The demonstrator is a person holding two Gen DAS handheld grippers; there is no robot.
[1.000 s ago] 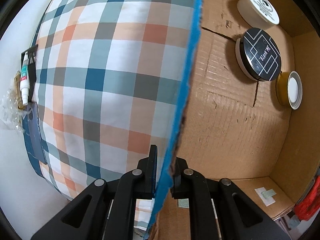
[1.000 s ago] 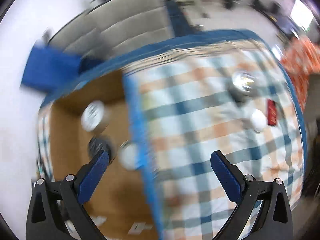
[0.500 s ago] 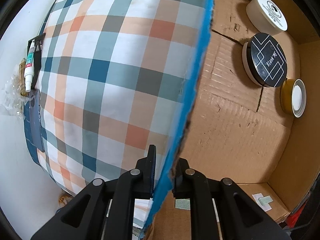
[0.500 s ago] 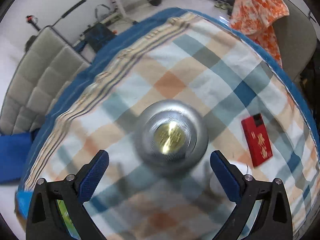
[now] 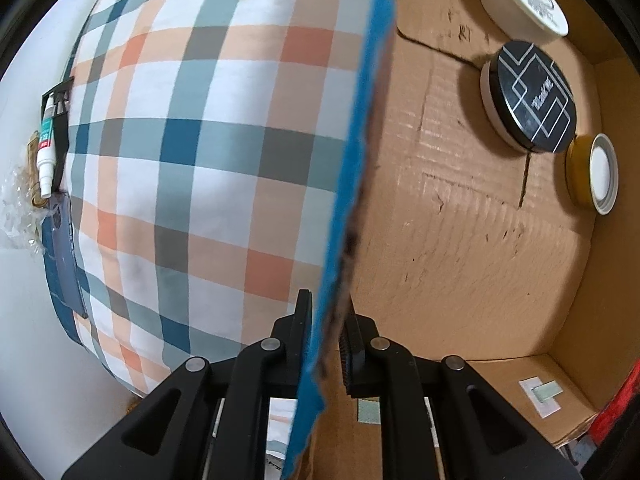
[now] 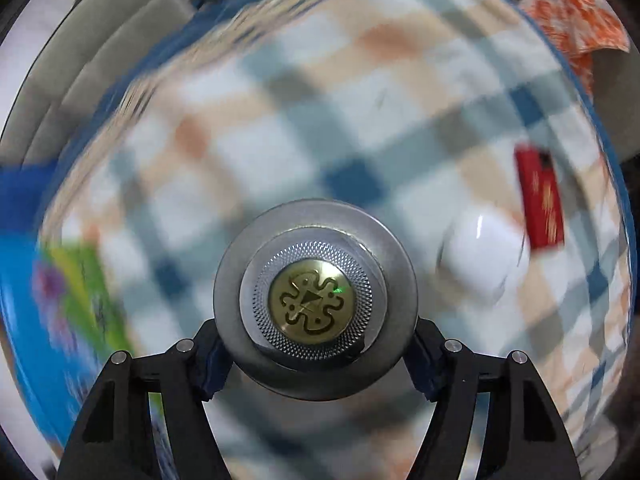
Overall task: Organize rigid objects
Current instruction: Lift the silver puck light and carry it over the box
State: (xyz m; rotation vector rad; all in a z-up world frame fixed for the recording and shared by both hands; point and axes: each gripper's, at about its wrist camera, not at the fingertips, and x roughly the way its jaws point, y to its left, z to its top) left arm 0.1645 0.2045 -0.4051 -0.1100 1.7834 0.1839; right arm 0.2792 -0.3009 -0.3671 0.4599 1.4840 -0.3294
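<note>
My left tool (image 5: 326,344) pinches the blue-edged wall of the cardboard box (image 5: 460,240), where three round tins (image 5: 530,96) already lie. My right tool (image 6: 316,354) has just been closing around the silver jar (image 6: 316,300) on the checked bed (image 6: 280,128); a white case (image 6: 482,256) and a red box (image 6: 540,200) still wait.

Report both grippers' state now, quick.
Left gripper: shut on the cardboard box wall.
Right gripper: jaws just closing, now shut on the round silver tin.

Surface: my worktop (image 6: 360,92) was draped in a plaid cloth (image 5: 200,160).
On it: a cardboard box (image 5: 460,240), a round silver tin (image 6: 316,300), a white case (image 6: 484,264), a red pack (image 6: 540,196).
Left edge: a green-and-blue packet (image 6: 80,300), blurred.
</note>
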